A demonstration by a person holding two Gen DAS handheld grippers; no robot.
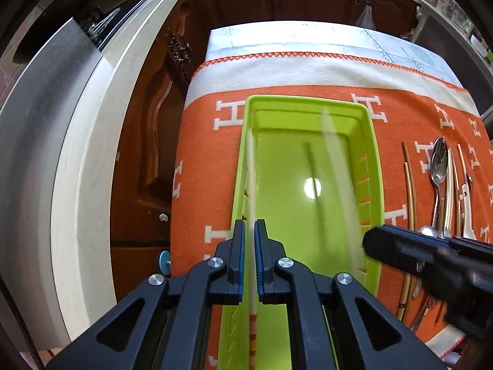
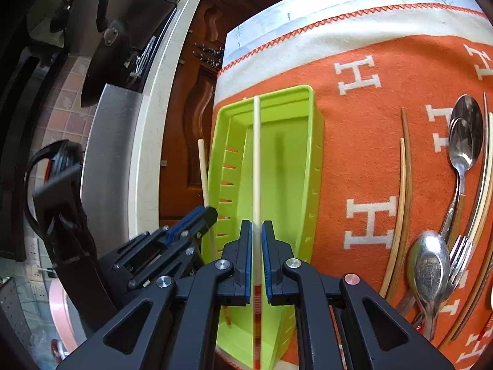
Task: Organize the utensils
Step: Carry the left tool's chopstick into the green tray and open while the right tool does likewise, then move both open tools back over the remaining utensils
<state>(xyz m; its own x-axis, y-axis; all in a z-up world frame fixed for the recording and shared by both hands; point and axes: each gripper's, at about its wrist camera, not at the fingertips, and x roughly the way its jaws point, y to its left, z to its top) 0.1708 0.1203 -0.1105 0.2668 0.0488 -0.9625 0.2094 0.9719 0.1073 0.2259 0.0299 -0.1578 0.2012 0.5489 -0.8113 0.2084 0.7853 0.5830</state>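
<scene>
Left tool (image 1: 249,231) clamps a white chopstick (image 1: 252,185), its red-striped end cut off at frame bottom. Right tool (image 2: 256,234) has a second white chopstick (image 2: 256,154) between its jaws with slim gaps either side, so not pressing. Both sticks hang over the green tray (image 2: 311,141) ahead of the tools; tray floor looks bare, partly hidden. Right of the tools: spoons (image 2: 462,141), fork (image 2: 459,256), more chopsticks (image 2: 406,166) on orange-clothed tabletop (image 2: 369,141), blurred at edge.

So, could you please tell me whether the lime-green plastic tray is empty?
Empty: the lime-green plastic tray's bare floor shows nothing lying on it.
</scene>
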